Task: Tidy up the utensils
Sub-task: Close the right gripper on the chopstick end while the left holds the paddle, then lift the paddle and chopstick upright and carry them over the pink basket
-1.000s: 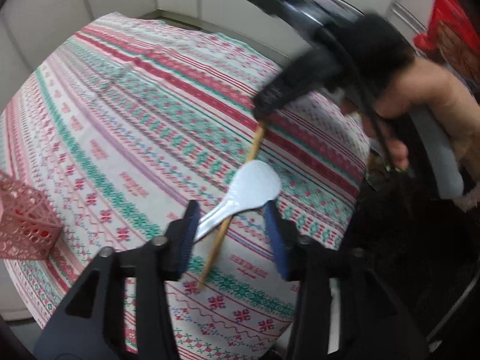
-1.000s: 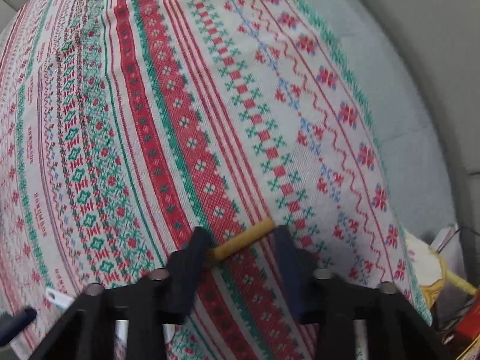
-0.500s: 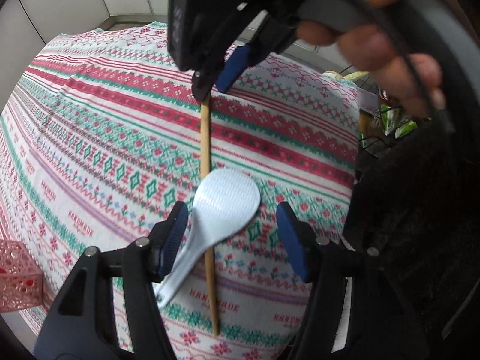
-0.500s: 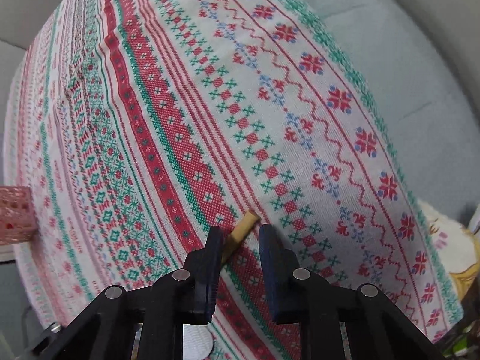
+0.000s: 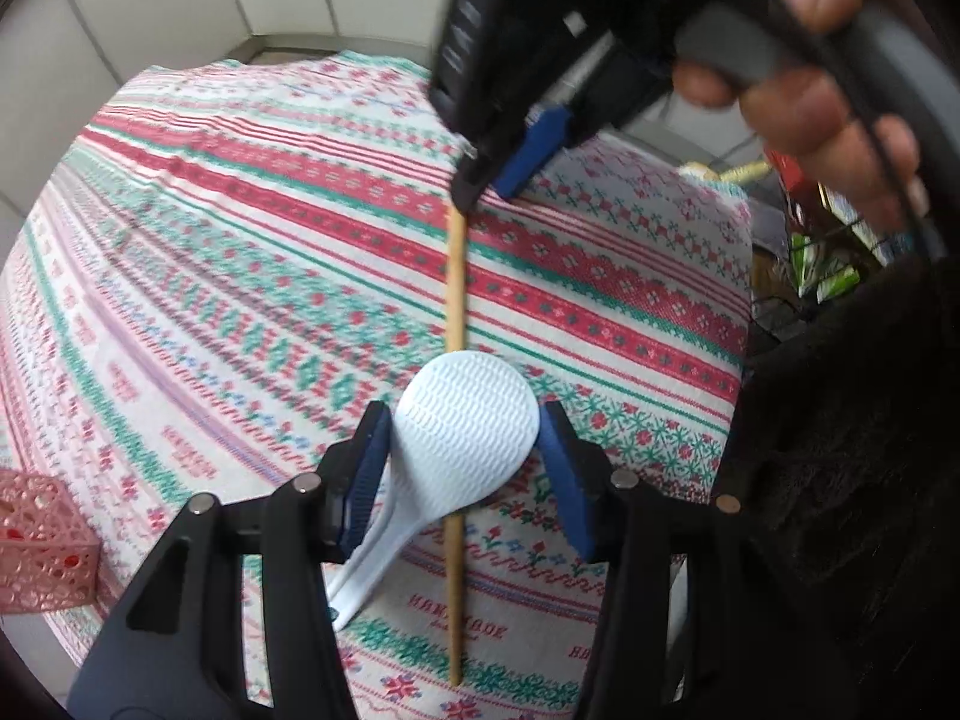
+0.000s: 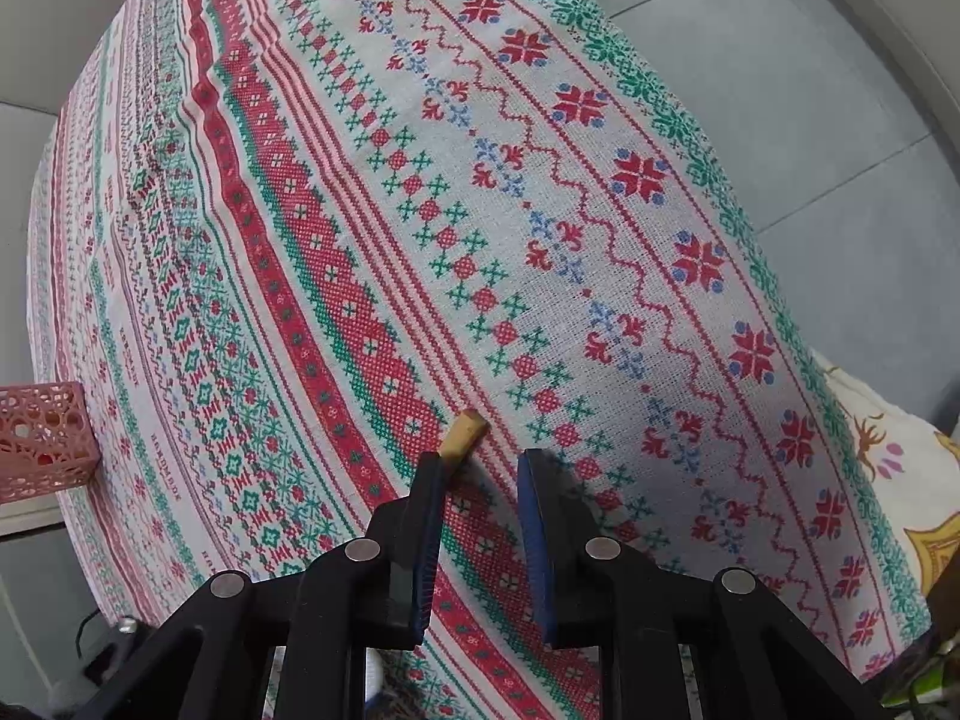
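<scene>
A white rice paddle (image 5: 465,432) lies on the patterned tablecloth (image 5: 240,252), across a wooden chopstick (image 5: 455,300). My left gripper (image 5: 465,450) is open, its blue pads on either side of the paddle's head, not pressing it. My right gripper (image 5: 510,168) is over the chopstick's far end. In the right wrist view the right gripper (image 6: 480,468) is open a little; the chopstick's tip (image 6: 462,432) shows just past the left finger (image 6: 429,498), outside the gap.
A pink lattice basket (image 5: 36,546) stands at the table's left edge; it also shows in the right wrist view (image 6: 42,438). Clutter and bags (image 5: 828,252) lie off the right side. Grey floor (image 6: 810,120) lies beyond the table's edge.
My left gripper moved forward so the paddle's head lies between its pads. My right gripper, nearly shut around the chopstick's end before, has widened, and the chopstick sits beside its left finger.
</scene>
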`<state>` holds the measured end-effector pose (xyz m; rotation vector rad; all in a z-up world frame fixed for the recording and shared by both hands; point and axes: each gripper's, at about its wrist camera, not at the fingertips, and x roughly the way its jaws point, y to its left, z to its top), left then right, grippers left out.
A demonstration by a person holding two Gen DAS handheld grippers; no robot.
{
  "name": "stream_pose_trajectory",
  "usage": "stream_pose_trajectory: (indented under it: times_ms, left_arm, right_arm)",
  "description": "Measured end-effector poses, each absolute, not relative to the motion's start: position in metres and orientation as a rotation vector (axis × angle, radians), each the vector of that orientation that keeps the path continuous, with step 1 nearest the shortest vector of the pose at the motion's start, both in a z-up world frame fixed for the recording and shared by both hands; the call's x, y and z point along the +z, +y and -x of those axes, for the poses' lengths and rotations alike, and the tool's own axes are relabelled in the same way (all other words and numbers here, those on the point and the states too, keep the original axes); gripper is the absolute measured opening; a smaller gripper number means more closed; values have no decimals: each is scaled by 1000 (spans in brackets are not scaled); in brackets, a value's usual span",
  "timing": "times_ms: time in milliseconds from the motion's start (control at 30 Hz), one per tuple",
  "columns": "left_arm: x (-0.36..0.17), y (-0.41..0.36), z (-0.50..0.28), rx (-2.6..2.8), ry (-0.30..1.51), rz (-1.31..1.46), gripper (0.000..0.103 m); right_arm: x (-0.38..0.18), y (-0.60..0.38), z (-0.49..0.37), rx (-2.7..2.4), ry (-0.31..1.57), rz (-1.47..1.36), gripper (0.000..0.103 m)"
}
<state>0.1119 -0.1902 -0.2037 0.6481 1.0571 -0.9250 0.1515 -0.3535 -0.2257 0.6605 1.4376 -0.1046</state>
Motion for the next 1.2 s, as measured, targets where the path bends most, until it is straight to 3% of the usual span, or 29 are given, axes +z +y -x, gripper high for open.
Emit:
stream_pose_trajectory:
  times_ms: [433, 700, 1000, 1200]
  left_arm:
    - [-170, -138, -127, -756, 1013, -508, 52]
    - [-158, -114, -134, -655, 992, -442, 52]
    - [-139, -82, -152, -552, 959, -299, 52]
    - [-107, -51, -154, -527, 880, -140, 52]
  right_arm:
    - [-221, -308, -169, -208, 1410, -427, 27]
    - [-222, -297, -174, -223, 1355, -383, 8]
    - [-214, -295, -178, -138, 1286, -532, 7]
    - [-161, -272, -172, -58, 1140, -560, 7]
